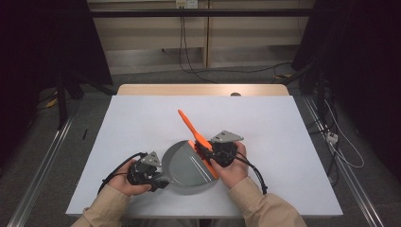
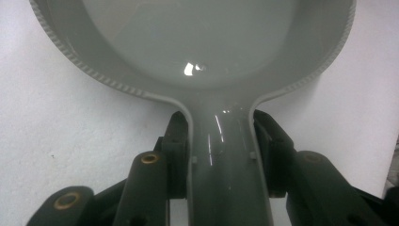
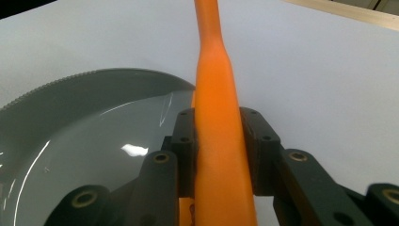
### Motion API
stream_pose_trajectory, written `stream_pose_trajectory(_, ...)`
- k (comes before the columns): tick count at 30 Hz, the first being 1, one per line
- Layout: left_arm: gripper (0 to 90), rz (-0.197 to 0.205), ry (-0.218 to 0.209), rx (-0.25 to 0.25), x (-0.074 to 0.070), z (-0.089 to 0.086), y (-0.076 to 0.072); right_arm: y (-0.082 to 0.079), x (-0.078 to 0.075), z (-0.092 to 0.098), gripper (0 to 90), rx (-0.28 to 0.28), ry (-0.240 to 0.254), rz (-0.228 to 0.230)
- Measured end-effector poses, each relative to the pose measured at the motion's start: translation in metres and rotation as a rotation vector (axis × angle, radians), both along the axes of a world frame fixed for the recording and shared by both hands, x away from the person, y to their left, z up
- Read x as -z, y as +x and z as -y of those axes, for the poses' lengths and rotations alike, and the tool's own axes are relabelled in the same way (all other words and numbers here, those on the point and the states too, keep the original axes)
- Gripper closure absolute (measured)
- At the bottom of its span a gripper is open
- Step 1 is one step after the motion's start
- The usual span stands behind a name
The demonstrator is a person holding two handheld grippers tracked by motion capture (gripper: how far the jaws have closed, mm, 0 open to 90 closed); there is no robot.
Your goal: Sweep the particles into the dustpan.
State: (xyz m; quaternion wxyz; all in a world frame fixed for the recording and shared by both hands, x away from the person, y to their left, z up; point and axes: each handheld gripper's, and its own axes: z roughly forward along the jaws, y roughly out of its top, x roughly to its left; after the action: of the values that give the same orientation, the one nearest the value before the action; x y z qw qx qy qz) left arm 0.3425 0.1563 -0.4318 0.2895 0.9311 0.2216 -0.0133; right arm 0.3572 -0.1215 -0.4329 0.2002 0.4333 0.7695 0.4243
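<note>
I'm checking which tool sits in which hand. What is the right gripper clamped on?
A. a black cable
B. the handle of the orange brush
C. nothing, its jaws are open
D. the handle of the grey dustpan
B: in the right gripper view the right gripper has both jaws pressed against the orange brush handle, while the left gripper grips the handle of the grey dustpan.

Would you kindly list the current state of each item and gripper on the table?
Grey dustpan: lying flat on the table, pan empty, handle clamped.
Orange brush: handle clamped, brush end at the dustpan's straight edge.
Left gripper: shut on the dustpan's handle.
Right gripper: shut on the brush's handle.
White table: bearing the dustpan.
</note>
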Motion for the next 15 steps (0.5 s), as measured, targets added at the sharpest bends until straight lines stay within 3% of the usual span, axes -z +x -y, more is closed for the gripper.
stream_pose_trajectory(8, 62.5, 0.0, -0.002, -0.001, 0.0, 0.0, 0.0, -0.004, 0.0, -0.009, 70.1, 0.0, 0.026, 0.002)
stream_pose_trajectory(11, 62.5, 0.0, 0.0, -0.001, -0.001, -0.001, 0.0, -0.008, 0.0, -0.017, 69.9, -0.007, -0.006, 0.027)
stream_pose_trajectory(15, 62.5, -0.001, -0.001, -0.002, -0.001, -0.001, 0.0, -0.013, -0.003, -0.024, 70.1, -0.02, 0.013, 0.046)
